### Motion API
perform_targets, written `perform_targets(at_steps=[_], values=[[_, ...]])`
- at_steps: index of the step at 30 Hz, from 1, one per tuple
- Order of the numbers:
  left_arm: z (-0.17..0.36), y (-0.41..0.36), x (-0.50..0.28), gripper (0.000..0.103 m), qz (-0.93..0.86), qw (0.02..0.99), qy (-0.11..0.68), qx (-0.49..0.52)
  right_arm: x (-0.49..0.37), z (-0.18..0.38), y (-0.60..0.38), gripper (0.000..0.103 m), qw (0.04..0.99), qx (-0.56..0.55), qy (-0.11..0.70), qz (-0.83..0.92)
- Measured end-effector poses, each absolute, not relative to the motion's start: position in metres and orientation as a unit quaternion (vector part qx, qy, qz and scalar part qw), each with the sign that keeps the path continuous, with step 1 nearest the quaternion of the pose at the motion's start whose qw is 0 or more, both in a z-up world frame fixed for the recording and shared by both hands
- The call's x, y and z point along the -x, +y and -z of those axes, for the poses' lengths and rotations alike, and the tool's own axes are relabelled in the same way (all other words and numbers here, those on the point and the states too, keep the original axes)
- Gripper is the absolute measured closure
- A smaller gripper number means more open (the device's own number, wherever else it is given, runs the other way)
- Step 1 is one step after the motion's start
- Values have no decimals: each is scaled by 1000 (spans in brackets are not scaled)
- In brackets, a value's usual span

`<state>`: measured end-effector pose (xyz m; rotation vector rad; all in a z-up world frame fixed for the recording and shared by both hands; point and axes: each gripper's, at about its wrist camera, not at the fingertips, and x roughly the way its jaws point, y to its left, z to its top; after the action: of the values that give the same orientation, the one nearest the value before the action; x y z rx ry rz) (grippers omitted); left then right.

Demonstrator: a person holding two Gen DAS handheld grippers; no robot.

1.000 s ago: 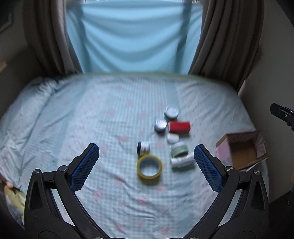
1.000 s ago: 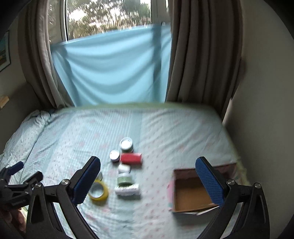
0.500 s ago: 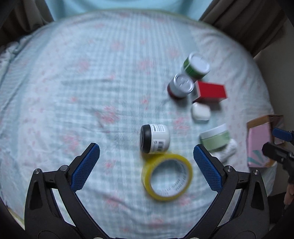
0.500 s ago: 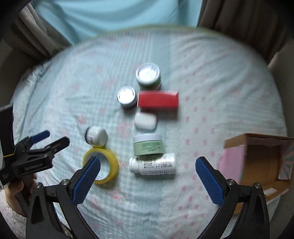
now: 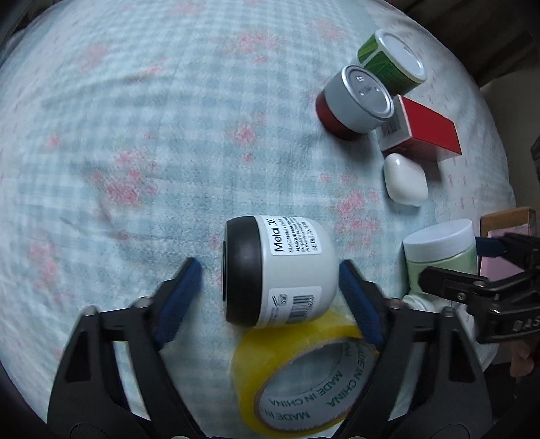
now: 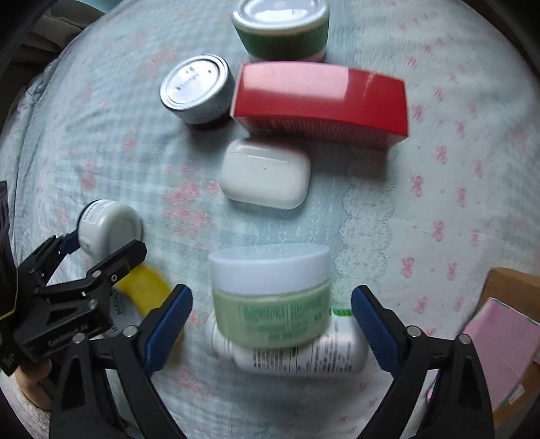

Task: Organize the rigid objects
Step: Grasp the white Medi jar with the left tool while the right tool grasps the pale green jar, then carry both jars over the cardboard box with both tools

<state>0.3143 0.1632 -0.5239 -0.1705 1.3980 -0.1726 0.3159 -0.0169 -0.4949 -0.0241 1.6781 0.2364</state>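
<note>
My left gripper (image 5: 270, 287) is open around a white jar with a black lid (image 5: 280, 270) lying on its side on the bed; the pads stand beside it, apart from it. A yellow tape roll (image 5: 303, 378) lies just below the jar. My right gripper (image 6: 270, 317) is open around a pale green jar with a white lid (image 6: 270, 297), which stands against a white bottle (image 6: 303, 354) lying on its side. The right gripper also shows in the left wrist view (image 5: 472, 270), and the left gripper in the right wrist view (image 6: 84, 250).
A white earbud case (image 6: 266, 174), a red box (image 6: 320, 104), a silver-lidded tin (image 6: 199, 89) and a green tub (image 6: 283, 30) lie further back on the checked bedsheet (image 5: 135, 135). An open cardboard box (image 6: 506, 324) with a pink lining sits at the right.
Both grippers have dropped close to the bed: the left now straddles the black-lidded jar, the right the pale green jar. Both stay open.
</note>
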Motion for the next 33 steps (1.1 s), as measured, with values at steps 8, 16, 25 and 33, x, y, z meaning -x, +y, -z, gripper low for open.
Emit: perform_targets(at_steps=[8,16,25,33], values=[[526,164,-319,53,87,771,625,85,-319,500,-14,36,653,18,752,-89],[500,176,-313,53,87,782,609,94,-321,495,-15,37,661,3,747,-78],[437,208,-300,53,75,803,581,107,-317,430,-16,37,695,-45,713,-86],[355,208,-268,53,62,826,548,118,-293,345,-16,37,736,-92,663,-105]])
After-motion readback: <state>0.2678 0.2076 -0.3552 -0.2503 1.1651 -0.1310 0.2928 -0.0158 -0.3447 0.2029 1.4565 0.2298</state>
